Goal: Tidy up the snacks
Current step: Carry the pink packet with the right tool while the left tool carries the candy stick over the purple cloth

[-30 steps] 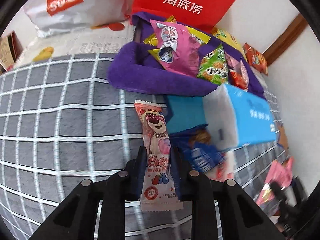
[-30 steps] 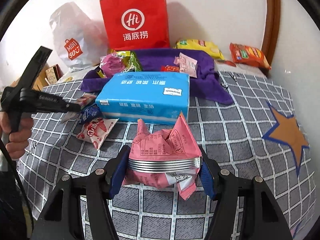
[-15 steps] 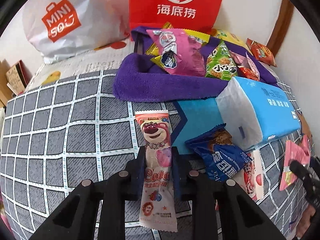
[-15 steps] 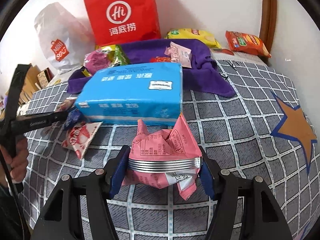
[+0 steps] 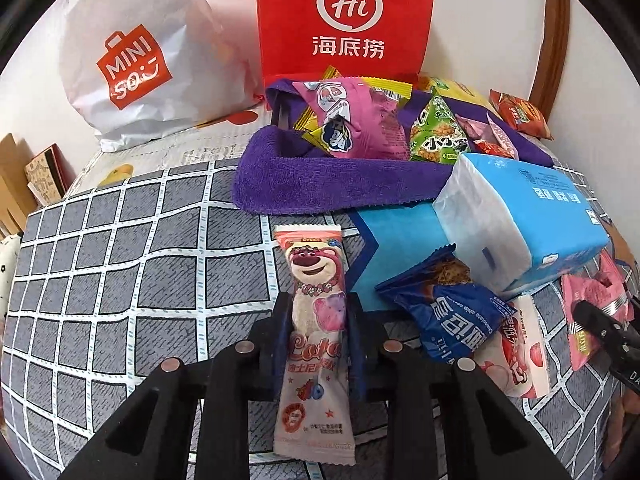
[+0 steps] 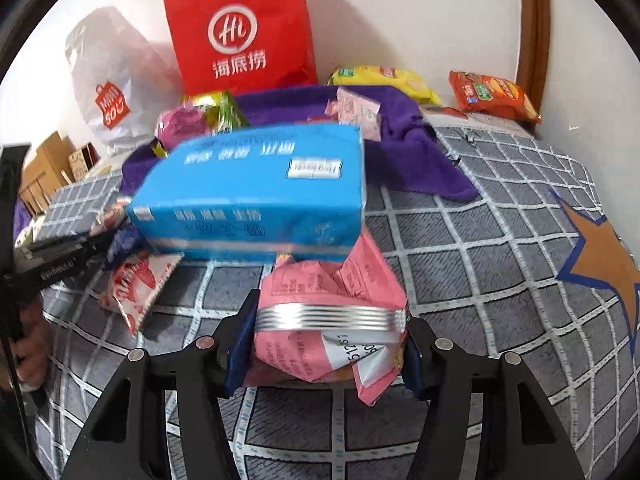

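Clamping a long pink bear-printed snack stick point(image 5: 316, 344) between their pads, the left tongs point(image 5: 318, 332) have just been easing apart, yet the pads press the wrapper on both sides. The right tongs point(image 6: 326, 334) – their jaws just closing further – squeeze a crumpled pink snack packet point(image 6: 332, 304) above the grey checked bed cover point(image 6: 460, 264). Just past both grips lie a blue chocolate-chip packet point(image 5: 452, 320) and a red-and-white strawberry packet point(image 6: 136, 284), touching each other, beside a blue tissue pack point(image 6: 256, 192). Farther on, a purple towel point(image 5: 328, 184) carries more snacks – a magenta bag point(image 5: 360, 120), a green one point(image 5: 436, 136). By the bed's far edge stand a red paper bag point(image 5: 344, 16) and a white shopping bag point(image 5: 140, 56).
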Demonstrator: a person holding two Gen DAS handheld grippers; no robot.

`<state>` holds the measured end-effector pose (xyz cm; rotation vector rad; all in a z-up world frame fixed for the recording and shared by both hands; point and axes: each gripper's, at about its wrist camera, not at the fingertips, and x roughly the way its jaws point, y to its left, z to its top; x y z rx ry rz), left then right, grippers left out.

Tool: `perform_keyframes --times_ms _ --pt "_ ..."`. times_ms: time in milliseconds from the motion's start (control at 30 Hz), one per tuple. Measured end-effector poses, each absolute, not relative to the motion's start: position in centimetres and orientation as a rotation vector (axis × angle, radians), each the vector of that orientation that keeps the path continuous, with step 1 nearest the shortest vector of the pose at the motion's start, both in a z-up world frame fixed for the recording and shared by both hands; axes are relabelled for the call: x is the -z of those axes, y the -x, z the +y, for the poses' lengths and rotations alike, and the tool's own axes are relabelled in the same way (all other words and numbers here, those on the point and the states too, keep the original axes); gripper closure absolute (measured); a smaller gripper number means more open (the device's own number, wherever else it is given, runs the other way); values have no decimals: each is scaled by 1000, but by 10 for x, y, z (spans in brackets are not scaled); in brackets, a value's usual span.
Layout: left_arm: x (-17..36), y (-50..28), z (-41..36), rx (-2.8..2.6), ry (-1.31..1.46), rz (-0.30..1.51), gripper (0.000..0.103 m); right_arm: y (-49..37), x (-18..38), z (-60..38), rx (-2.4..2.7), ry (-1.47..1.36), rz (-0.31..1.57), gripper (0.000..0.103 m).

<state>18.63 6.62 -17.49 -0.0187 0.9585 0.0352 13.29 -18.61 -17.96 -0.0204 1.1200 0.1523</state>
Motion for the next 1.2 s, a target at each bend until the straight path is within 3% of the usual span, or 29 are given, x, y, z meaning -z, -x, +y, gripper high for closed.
perform_keyframes --times_ms 500,833,1200 --pt "176 -185 70 -35 39 957 74 -132 182 -183 -129 63 1124 44" --pt "172 -185 81 -10 108 977 85 -128 174 -189 -123 28 1098 51" --pt "123 -169 79 77 191 1016 85 -129 106 -181 -180 0 1015 51"
